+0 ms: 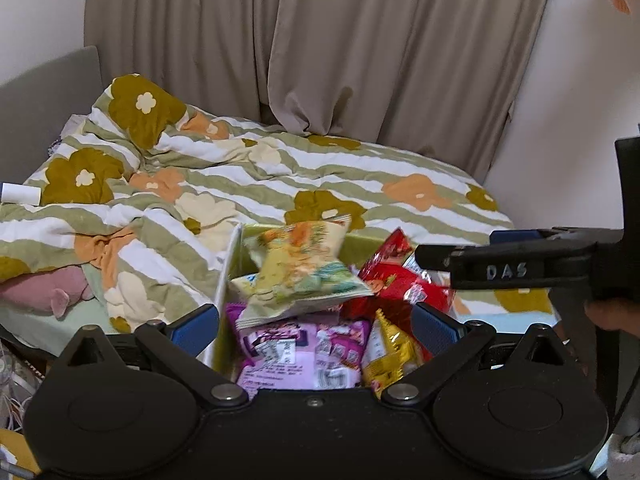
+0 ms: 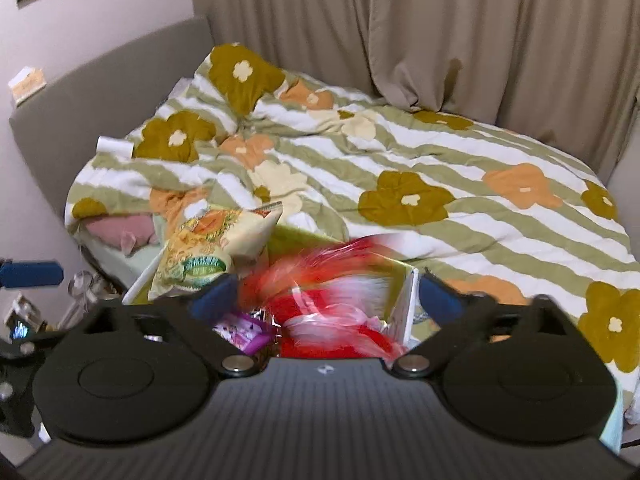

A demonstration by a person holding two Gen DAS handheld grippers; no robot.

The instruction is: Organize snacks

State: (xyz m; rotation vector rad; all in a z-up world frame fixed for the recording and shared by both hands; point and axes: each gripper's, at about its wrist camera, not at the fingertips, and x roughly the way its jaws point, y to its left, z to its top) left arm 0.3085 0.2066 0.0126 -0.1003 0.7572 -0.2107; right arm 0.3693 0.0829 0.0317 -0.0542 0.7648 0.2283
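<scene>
Currently, box side: snacks are sitting in a yellow-green box (image 1: 362,240) at the near edge of the bed (image 1: 280,168), white flap (image 1: 227,280) standing up on its left side.
Left gripper (image 1: 316,326): hovering just above the box, fingers spread wide, nothing between the blue pads (image 1: 194,328).
Purple packets (image 1: 304,354): lying flat at the bottom, directly under the left gripper.
Pale yellow-green bag (image 1: 300,268): looking slightly blurred and tilted above the purple ones; whether it is resting or dropping, cannot tell.
Gold packet (image 1: 390,354): wedged upright just beside the purple ones, toward the box's right.
Red bag (image 1: 394,276): lying on the box's right half; in the right wrist view it is smearing into a red-white blur (image 2: 332,300), so probably moving.
Right gripper (image 2: 326,298): fingers spread, hanging over the red bag, gripping nothing as far as the blur allows.
Step, judged: bags are being let go into the box.
Doing it well: keeping both grippers apart so they are not clashing; letting bags settle before reaching again; laying puffy bags flat, not stacked on edge; taking each by a sealed seam, lightly, since chips crush.
Risk: a tilted bag sliding out over the low rim.
</scene>
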